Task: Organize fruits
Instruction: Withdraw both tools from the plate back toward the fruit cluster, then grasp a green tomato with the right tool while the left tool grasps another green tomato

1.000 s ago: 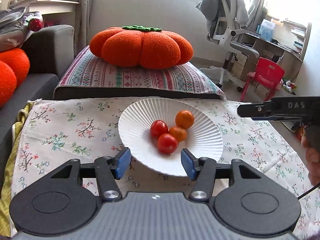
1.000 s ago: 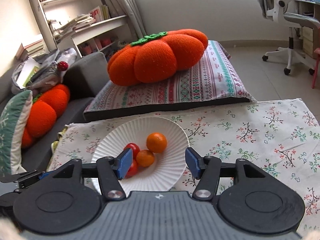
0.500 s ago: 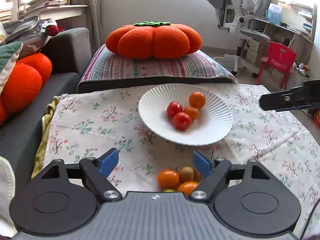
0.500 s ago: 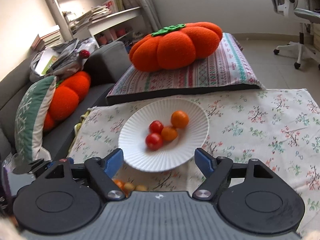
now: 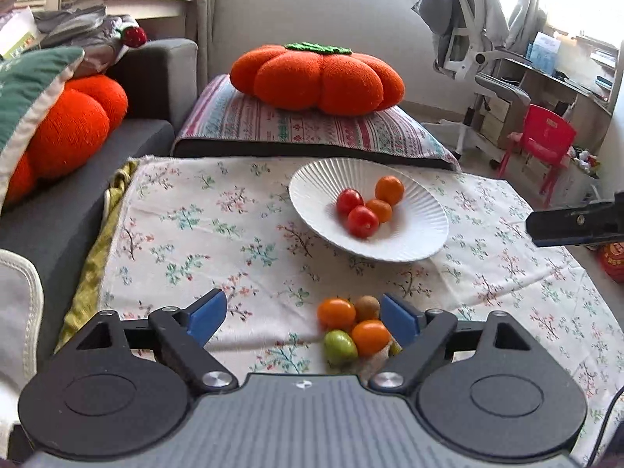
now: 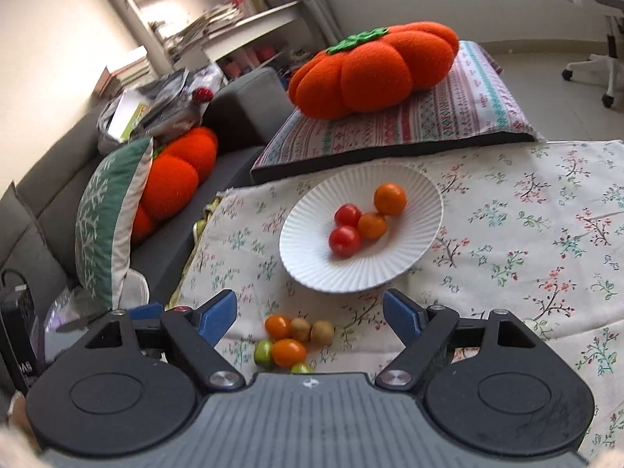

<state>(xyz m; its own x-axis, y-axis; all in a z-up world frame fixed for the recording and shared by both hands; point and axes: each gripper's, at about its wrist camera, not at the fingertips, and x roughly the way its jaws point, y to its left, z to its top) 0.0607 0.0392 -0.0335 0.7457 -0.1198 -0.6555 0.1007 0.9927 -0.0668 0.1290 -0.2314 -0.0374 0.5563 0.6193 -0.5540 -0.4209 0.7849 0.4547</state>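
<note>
A white ribbed plate (image 5: 421,234) (image 6: 312,261) on the floral cloth holds two red tomatoes (image 5: 362,221) (image 6: 344,240) and two small oranges (image 5: 389,190) (image 6: 390,199). A loose pile of small fruit lies nearer me on the cloth: orange ones (image 5: 336,313) (image 6: 288,352), a green one (image 5: 340,347) (image 6: 263,352) and brown ones (image 5: 367,307) (image 6: 321,331). My left gripper (image 5: 302,318) is open and empty, the pile just inside its right finger. My right gripper (image 6: 310,318) is open and empty above the pile; it also shows in the left wrist view (image 5: 577,224).
A pumpkin-shaped orange cushion (image 5: 316,78) (image 6: 374,68) sits on a striped pillow (image 5: 304,124) behind the cloth. A grey sofa (image 5: 78,179) with cushions is at the left. An office chair (image 5: 475,58) and a red child's chair (image 5: 546,136) stand at the right.
Both grippers have pulled back toward me and away from the plate, and both have opened wider. The loose fruit pile has come into view near the fingers.
</note>
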